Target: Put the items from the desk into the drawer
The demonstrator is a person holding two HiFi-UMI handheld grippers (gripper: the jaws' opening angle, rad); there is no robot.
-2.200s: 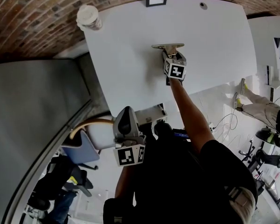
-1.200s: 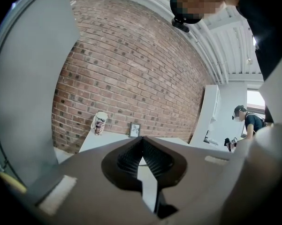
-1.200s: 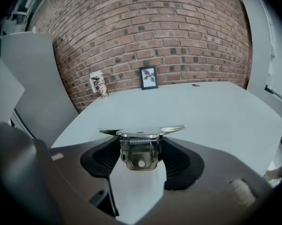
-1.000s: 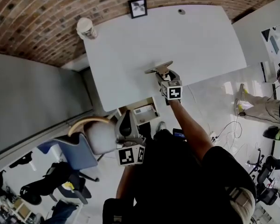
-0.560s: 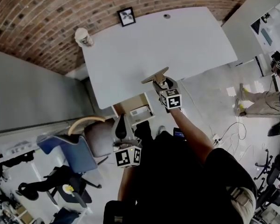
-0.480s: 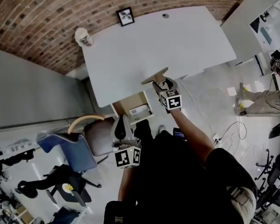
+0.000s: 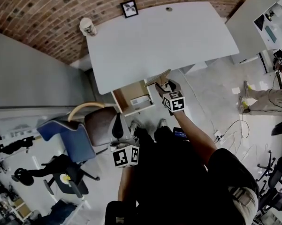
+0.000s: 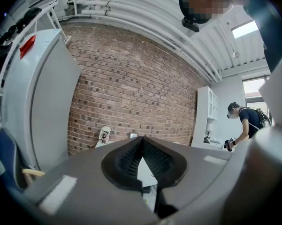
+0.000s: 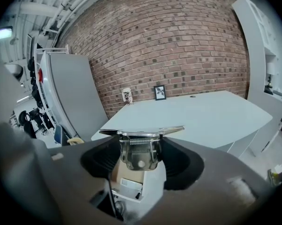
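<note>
metal spring clip [image 9: 140,149] | level, aloft (spring end gripped) | near open drawer [image 7: 126,93]

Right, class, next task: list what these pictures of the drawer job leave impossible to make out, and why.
Drawer contents: tiny in the head view; in the right gripper view the metal clip and right claw cover most.
Cup print: too small in every view.
Framed picture's image: too small everywhere.
Round spot near the desk's far edge: too small to identify.
</note>
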